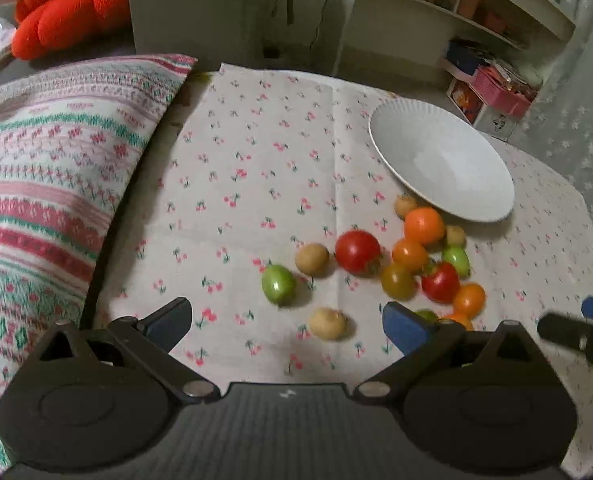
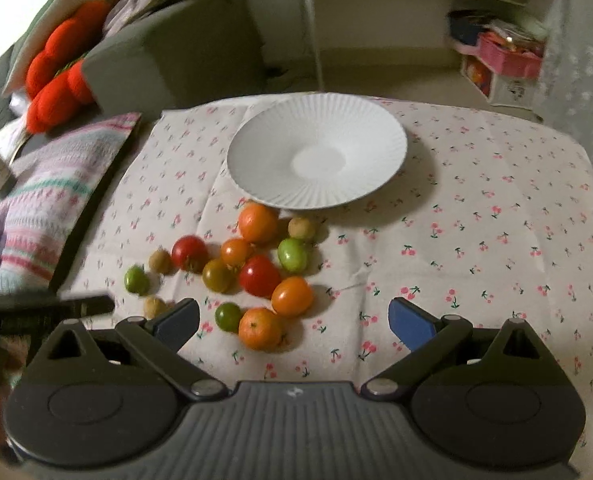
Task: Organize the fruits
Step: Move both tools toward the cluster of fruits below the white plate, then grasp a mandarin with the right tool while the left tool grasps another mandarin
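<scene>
Left gripper spread wide, empty, right gripper likewise, white ribbed plate bare, thirteen fruits clustered just before it: four orange, two red, three green, three tan, one olive.

Mixed small fruits beside empty white plate

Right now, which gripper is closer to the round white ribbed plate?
Probably the right. The right gripper faces the white ribbed plate just beyond the fruit pile; the left gripper sits farther off, with the plate ahead to its right.
</scene>
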`<state>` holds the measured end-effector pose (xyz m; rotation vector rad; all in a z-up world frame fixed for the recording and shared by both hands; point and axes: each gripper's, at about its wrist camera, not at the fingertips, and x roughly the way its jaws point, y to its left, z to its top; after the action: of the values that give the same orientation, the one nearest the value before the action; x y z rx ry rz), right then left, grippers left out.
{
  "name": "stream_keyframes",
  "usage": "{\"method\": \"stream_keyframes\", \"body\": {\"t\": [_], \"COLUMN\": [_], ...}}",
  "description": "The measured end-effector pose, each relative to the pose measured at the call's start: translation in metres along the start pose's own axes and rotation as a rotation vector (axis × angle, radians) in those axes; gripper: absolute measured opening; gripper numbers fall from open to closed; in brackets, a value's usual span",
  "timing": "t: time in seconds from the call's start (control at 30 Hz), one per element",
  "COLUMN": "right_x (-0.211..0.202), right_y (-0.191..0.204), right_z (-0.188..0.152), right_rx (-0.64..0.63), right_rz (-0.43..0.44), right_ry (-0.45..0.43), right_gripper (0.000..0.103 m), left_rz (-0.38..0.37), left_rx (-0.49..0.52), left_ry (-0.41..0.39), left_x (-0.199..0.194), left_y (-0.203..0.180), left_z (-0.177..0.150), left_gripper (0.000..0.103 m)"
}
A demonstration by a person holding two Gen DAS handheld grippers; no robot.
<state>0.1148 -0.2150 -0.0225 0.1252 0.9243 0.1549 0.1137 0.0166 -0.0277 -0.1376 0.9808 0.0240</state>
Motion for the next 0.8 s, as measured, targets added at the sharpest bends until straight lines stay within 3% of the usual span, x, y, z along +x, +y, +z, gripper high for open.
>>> {"method": "stream_keyframes", "body": {"t": [0.17, 0.37, 0.6, 0.8], "right_x": [0.009, 0.018, 0.027, 0.035], "right_y": [0.000, -0.001, 0.006, 0.001], "right_z": [-0.001, -0.007, -0.015, -0.019], "right_rx": [-0.063, -0.098, -0.176, -0.186], "right_rz": [-0.005, 0.029, 0.040, 0.041], "right_ry": [0.005, 0.006, 0.025, 0.027], "right_gripper": [0.095, 0.095, 0.094, 0.094], "left_rz": [-0.037, -0.072, -0.109, -0.089], "left_rx": [0.043, 0.138, 0.172, 0.226], "left_ry": [-0.020, -0.026, -0.034, -0.033], "left_x": [0.004, 0.019, 0.037, 0.061], "left_y": [-0.014, -0.044, -0.073, -0.098], "left_z": [0.010, 0.017, 0.025, 0.031], "left_gripper": [0.080, 0.080, 0.080, 0.079]}}
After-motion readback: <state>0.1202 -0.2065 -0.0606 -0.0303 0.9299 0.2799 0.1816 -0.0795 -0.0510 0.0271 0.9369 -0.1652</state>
